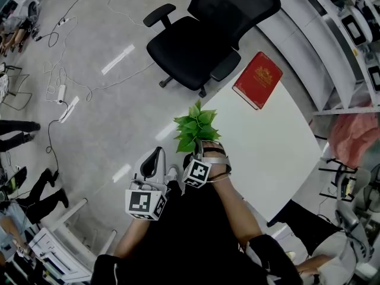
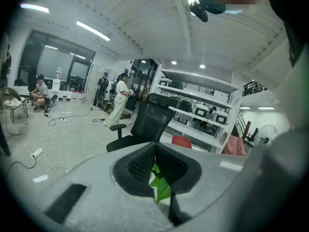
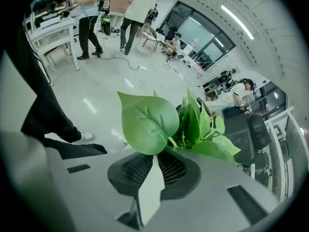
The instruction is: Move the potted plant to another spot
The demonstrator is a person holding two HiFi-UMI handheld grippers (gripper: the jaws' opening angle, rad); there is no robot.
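Right gripper [image 3: 154, 170] is clamped on the white pot wall of the potted plant [image 3: 149, 122], with glossy broad leaves fanning above the ribbed black pads. The plant is at the near-left edge of the smooth white table [image 1: 261, 141]. Left gripper [image 2: 155, 166] has its jaws together, empty, out over the floor. There's open tabletop up to the red book [image 1: 257, 79] at the far corner.
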